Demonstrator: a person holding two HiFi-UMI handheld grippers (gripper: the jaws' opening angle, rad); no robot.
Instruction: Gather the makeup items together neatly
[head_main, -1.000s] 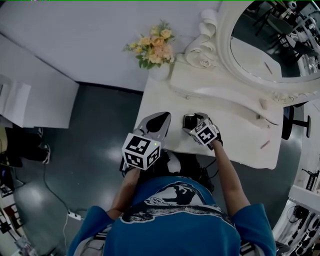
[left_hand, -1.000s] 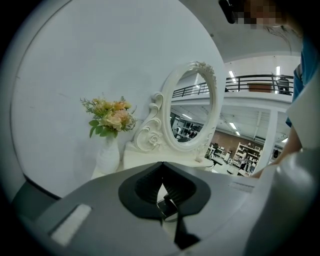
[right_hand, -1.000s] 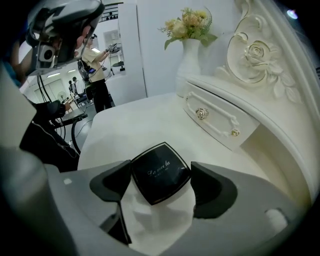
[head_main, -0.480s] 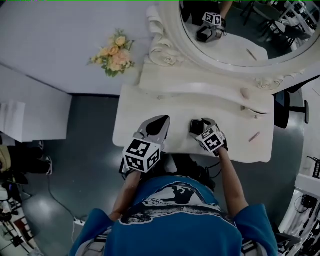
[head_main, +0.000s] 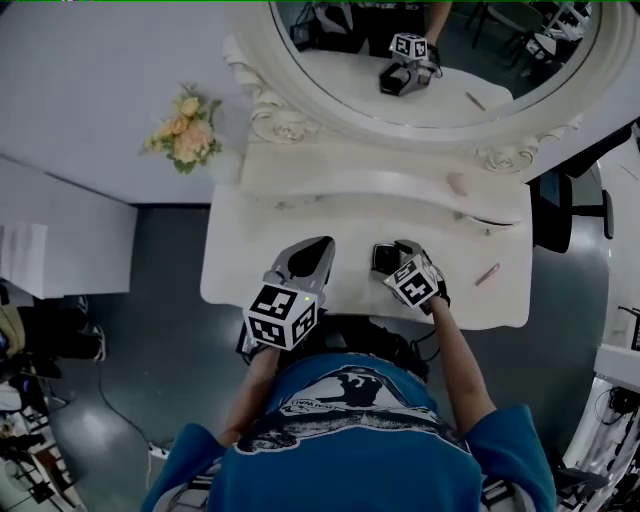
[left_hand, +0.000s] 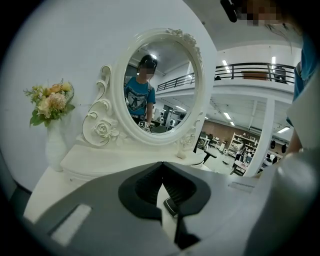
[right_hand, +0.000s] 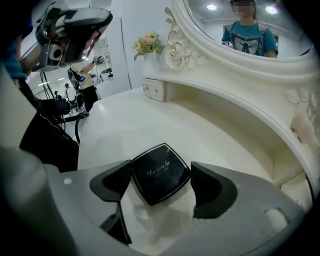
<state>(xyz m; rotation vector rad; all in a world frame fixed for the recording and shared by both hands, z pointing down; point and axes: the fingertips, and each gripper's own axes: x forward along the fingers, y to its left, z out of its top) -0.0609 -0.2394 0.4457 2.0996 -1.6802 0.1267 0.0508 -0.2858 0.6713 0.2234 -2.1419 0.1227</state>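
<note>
Since a second ago the oval mirror (head_main: 430, 60) has slid further into view; both tongs stayed put. My right gripper (right_hand: 160, 176) grasps the one black compact (right_hand: 161, 171) near the front edge of the white dressing table (head_main: 250, 262). My left gripper (left_hand: 161, 165) is clenched, empty. One pink stick (head_main: 487, 274) lies right, one bouquet (head_main: 182, 128) far left.

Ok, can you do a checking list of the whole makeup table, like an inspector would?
Surface: white vanity table, mostly bare.
Job's things: black compact near the front edge; pink stick at the right; small pink item up on the shelf.
Clutter: nothing seen.
Grippers: left gripper shut, empty; right gripper has its jaws against the compact's two corners.
Cables: floor cable left of the table.
Surroundings: oval mirror, flowers.
</note>
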